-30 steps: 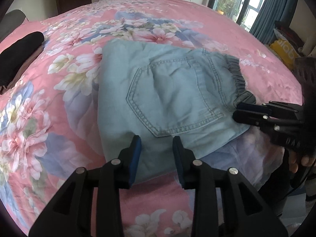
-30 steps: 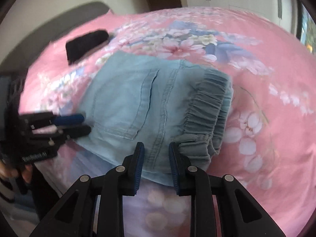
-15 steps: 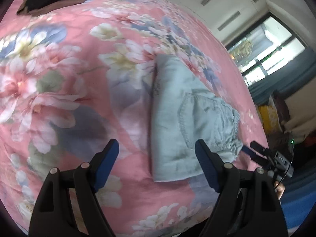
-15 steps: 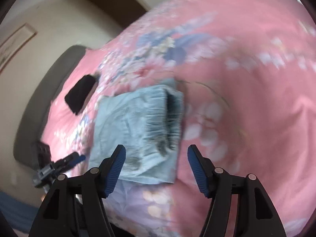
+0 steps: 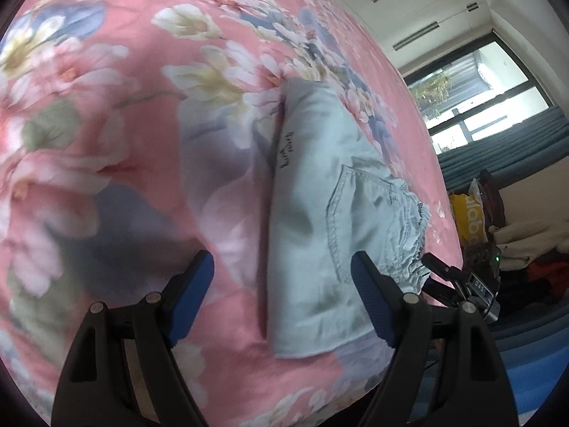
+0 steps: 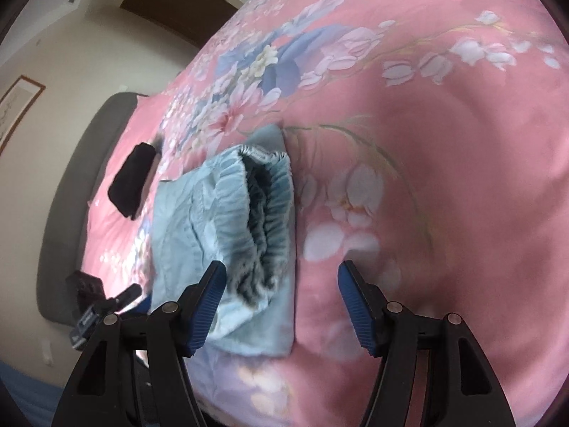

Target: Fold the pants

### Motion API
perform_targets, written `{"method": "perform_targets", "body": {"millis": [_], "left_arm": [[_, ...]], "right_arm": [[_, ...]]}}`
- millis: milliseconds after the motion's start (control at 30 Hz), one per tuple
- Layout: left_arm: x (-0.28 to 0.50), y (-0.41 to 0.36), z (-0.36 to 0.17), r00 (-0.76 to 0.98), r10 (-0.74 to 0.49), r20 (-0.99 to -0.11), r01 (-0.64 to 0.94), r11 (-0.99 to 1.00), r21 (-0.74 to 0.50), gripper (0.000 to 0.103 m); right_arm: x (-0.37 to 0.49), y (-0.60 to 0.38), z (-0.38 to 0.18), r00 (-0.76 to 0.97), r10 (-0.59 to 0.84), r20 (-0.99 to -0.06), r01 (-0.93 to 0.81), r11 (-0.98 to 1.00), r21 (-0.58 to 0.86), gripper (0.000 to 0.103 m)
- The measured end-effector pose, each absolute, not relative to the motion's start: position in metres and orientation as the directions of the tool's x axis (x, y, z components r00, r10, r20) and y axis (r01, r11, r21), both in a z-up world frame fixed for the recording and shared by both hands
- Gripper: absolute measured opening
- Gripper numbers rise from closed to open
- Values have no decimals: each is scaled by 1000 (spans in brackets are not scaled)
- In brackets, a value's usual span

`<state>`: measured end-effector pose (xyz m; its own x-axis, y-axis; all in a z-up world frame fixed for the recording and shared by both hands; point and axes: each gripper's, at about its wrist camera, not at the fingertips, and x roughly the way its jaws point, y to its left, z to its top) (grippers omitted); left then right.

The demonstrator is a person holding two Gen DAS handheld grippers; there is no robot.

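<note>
- Two bits of writing catch the eye: a small dark scribble on the pants [image 5: 320,192] near their folded edge, too tiny to read, and pale letters on a yellow bag [image 5: 468,219] by the far wall, cut off and sideways, so I cannot make out a word.
- Folded into a compact packet, the light blue pants lie flat on the pink floral bedspread [image 5: 106,114] near the bed's front edge, back pocket up, the gathered elastic waistband [image 6: 265,220] gaping open toward the right-hand tool.
- Left gripper [image 5: 282,295] hangs above the bedspread with its blue-padded jaws spread wide, gripping nothing; one pad sits over the pants' edge in the left wrist view.
- Right gripper [image 6: 282,299] is likewise spread wide and empty, poised just off the waistband end.
- Each tool shows small and dark in the other's view, at opposite ends of the packet.
- A black folded cloth [image 6: 133,181] lies farther up the bed, well apart from the pants, near the grey headboard [image 6: 71,192].
</note>
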<state>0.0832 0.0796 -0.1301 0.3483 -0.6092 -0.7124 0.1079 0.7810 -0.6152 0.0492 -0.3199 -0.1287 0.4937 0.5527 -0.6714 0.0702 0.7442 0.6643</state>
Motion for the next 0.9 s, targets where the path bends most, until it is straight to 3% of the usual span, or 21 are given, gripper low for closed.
{"method": "perform_targets", "body": {"millis": [400, 900], "left_arm": [[115, 24, -140, 282, -609, -742, 238, 793, -560, 80], [126, 5, -143, 289, -583, -760, 253, 812, -526, 81]], "right_arm": [[82, -298, -142, 449, 646, -618, -29, 701, 713, 66], [86, -296, -144, 464, 649, -604, -55, 701, 711, 66]]}}
